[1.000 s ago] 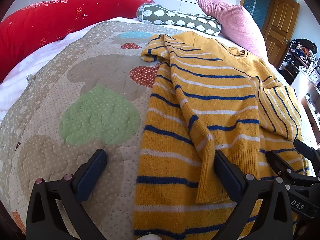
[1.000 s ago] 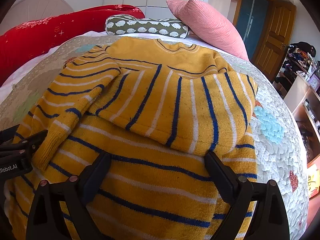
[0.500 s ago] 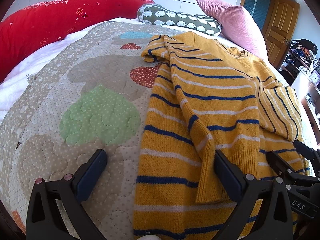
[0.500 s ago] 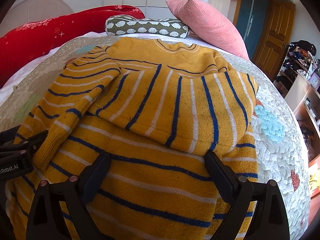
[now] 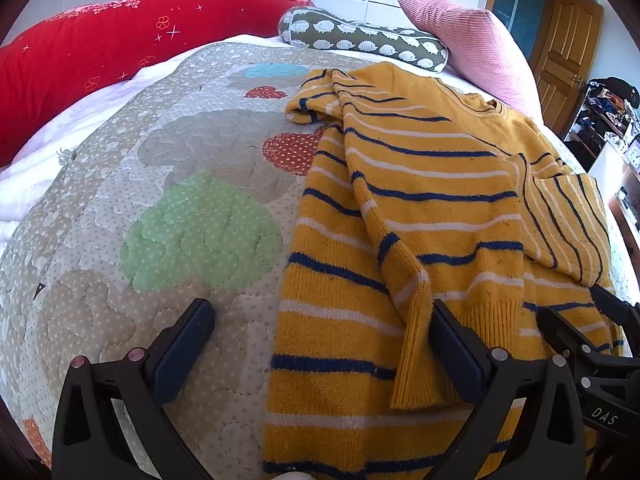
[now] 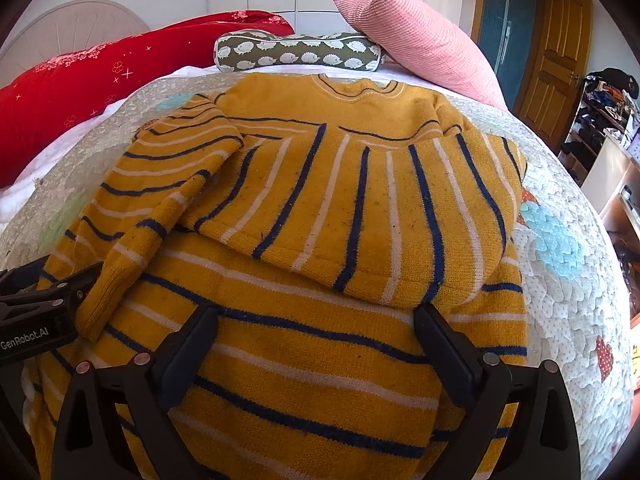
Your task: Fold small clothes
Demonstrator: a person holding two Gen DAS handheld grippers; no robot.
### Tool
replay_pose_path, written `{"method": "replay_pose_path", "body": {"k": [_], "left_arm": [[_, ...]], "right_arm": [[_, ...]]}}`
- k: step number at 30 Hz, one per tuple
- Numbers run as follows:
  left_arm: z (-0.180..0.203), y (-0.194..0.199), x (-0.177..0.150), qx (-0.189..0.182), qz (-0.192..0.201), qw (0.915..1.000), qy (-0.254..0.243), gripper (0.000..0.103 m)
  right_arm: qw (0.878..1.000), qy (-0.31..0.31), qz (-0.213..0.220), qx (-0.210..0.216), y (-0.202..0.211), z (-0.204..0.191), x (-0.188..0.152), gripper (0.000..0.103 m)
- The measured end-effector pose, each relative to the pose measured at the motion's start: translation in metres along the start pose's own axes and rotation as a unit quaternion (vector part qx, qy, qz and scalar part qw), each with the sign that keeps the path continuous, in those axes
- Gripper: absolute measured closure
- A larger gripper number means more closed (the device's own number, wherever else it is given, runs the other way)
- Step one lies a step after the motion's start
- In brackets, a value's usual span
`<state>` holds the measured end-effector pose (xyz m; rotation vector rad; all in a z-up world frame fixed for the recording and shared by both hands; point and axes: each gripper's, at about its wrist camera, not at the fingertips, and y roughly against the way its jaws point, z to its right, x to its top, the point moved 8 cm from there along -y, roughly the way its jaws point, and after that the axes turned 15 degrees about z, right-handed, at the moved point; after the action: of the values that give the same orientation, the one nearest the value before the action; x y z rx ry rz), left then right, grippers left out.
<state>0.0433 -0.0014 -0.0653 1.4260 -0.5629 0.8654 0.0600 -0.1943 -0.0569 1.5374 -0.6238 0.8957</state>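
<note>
A mustard-yellow sweater with navy and white stripes lies on the bed, both sleeves folded in across its chest. In the left wrist view the sweater fills the right half, its left sleeve cuff lying by the hem. My left gripper stands open over the sweater's left hem edge, one finger above the quilt, the other above the cuff. My right gripper is open over the lower middle of the sweater, nothing between its fingers. The left gripper's body shows at the left edge of the right wrist view.
A patchwork quilt covers the bed. At the head lie a red bolster, a green hedgehog-print pillow and a pink cushion. A wooden door and cluttered shelves stand to the right.
</note>
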Motion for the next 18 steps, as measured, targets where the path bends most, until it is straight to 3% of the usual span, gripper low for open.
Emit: {"method": "replay_pose_path", "body": {"k": [18], "left_arm": [[-0.0025, 0.0040, -0.0032, -0.009, 0.014, 0.9998, 0.008, 0.000]], "right_arm": [[1.000, 0.009, -0.004, -0.008, -0.0021, -0.0028, -0.0011, 0.002]]}}
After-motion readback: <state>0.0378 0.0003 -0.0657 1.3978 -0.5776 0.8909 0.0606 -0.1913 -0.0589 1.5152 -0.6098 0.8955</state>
